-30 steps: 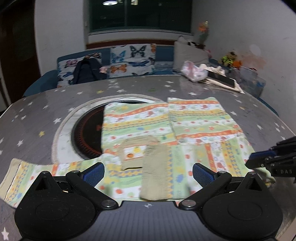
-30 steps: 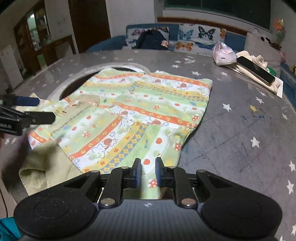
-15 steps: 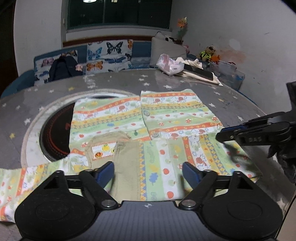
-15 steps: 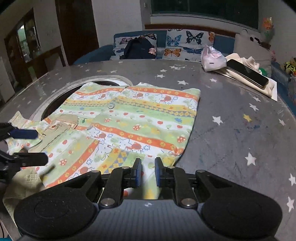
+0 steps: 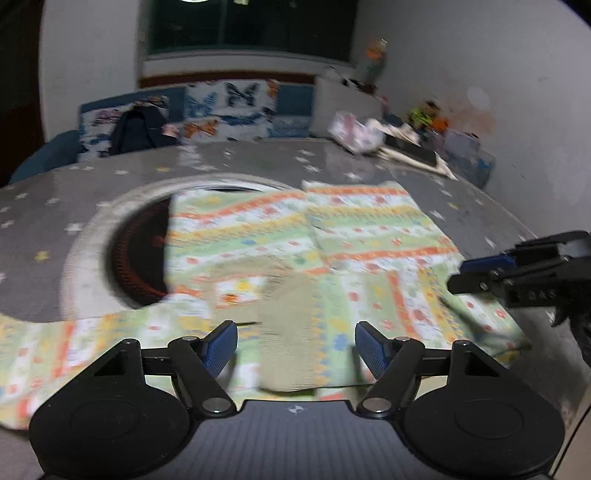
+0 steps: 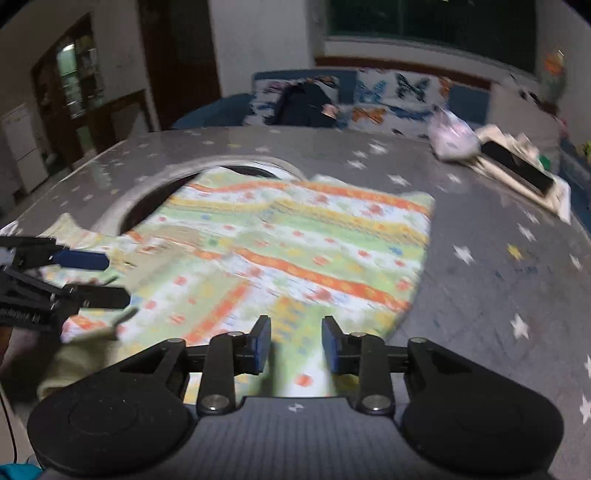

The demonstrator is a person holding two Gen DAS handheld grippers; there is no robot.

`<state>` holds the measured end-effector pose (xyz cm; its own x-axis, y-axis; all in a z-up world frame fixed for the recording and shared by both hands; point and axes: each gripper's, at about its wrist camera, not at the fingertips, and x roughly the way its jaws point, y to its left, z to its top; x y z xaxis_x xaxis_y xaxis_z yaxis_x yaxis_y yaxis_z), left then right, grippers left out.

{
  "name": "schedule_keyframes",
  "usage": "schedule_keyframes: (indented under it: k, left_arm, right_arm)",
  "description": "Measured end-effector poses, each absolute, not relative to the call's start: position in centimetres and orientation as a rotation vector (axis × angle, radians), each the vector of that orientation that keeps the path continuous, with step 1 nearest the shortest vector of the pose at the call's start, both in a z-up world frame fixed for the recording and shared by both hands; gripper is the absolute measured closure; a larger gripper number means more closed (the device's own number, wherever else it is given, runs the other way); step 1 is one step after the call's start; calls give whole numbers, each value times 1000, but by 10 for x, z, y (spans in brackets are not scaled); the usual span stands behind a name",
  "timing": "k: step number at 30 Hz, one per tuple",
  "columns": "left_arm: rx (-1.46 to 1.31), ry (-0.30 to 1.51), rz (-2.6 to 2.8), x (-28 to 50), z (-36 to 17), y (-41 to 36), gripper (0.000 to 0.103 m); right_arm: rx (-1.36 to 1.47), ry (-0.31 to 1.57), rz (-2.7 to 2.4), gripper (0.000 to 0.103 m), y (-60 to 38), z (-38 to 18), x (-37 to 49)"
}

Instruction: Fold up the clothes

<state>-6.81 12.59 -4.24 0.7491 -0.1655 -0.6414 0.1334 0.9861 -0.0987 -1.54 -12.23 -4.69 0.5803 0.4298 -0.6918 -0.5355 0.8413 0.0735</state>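
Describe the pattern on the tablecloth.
The tablecloth is grey with scattered white and yellow stars, clearest in the right wrist view.

We see dim indoor light from a ceiling lamp [image 5: 192, 1] at the top edge. Both views are motion-blurred. Fisheye bending darkens our corners.

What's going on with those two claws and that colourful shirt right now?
Left gripper open above shirt, holding nothing. Right gripper opening, cloth edge between jaws. Shirt flat on table. Nothing in the way.
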Motion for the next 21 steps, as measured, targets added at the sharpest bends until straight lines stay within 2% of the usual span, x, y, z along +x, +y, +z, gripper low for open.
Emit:
schedule_keyframes:
  k: [9,13,21]
  left_arm:
    - [-93,683,142,-101,-30,220,29]
    - [-105,684,290,-113,-33,264,27]
    - [-134,715,466,-116,-51,321,24]
  right_arm:
    - [-217,728,773,66,-49,-42,-29]
    - [-248,773,796,66,-27,-56,-27]
    - [-258,775,796,62,-27,-55,-31]
